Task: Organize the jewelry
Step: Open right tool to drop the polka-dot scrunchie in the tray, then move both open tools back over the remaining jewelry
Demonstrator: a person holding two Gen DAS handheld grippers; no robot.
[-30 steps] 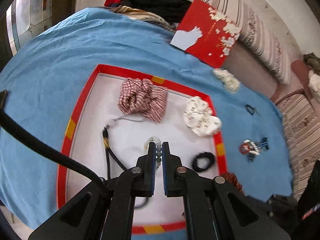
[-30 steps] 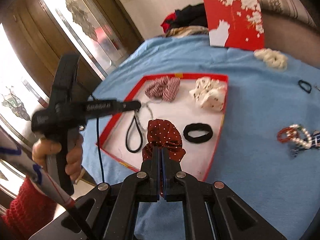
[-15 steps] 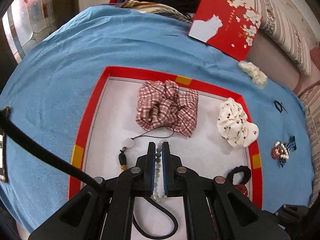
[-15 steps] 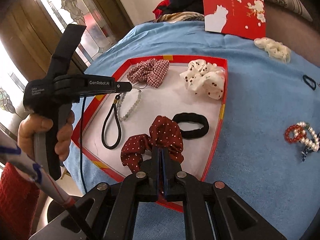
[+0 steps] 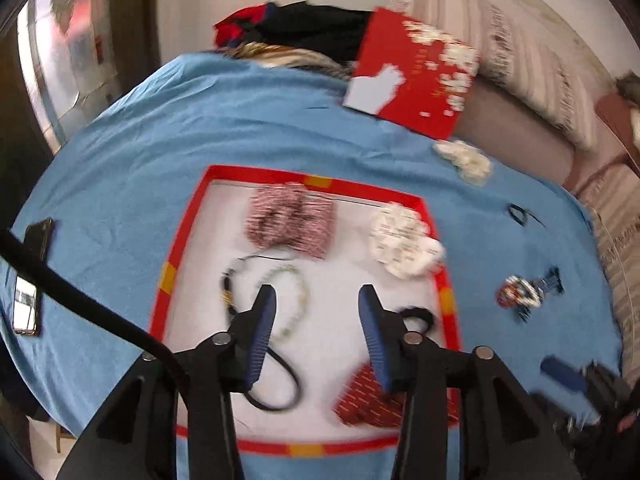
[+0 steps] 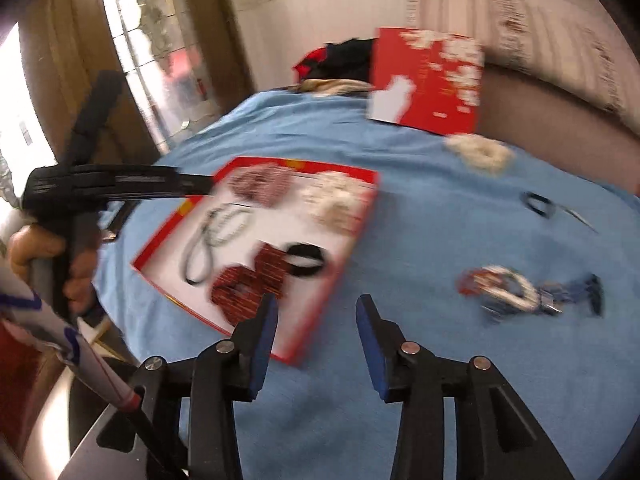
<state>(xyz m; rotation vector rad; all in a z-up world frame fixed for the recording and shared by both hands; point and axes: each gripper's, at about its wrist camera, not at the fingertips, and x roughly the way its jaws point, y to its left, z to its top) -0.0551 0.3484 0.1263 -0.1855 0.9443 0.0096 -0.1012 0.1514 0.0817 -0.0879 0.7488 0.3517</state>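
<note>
Left tool (image 5: 316, 308) wide, empty, above tray (image 5: 176, 248) | right tool (image 6: 316, 314) wide, empty | bead bracelet (image 5: 292, 300) in tray; bracelet cluster (image 6: 500, 288) on blue cloth (image 6: 400, 168) | risk: tangled bracelets lift together, snag.

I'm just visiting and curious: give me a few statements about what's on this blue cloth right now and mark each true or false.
1. Both grippers are open and empty. True: the left gripper and right gripper each have their jaws spread with nothing between them.
2. The dark red dotted scrunchie lies outside the tray. False: it lies inside the red-rimmed tray.
3. The cluster of bracelets lies on the blue cloth, outside the tray. True.
4. The plaid scrunchie is held by the left gripper. False: it lies in the tray, at its far side.
5. The fluffy white scrunchie sits in the tray. False: it lies on the cloth near the red card.
</note>
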